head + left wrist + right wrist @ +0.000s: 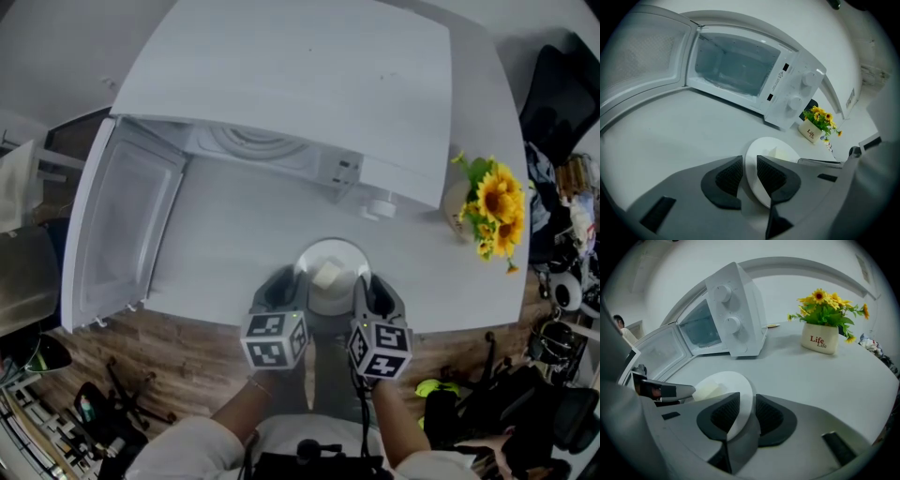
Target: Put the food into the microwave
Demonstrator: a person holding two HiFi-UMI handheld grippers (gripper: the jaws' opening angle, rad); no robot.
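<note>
- A white plate (313, 254) carrying a pale block of food (326, 275) sits near the table's (234, 234) front edge, before the microwave (309, 84), whose door (122, 225) hangs wide open.
- The left gripper (749, 165) and the right gripper (746, 403) flank it, jaws parted around its rim, not clamped.
- Potted sunflowers (494, 202) stand beside the microwave.

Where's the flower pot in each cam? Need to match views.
Head view: flower pot at mid-height on the right, just right of the microwave.
Left gripper view: flower pot right of centre, just below the microwave control panel.
Right gripper view: flower pot upper right, right of the microwave.
Shared landmark: the white microwave, door open, in all three.
</note>
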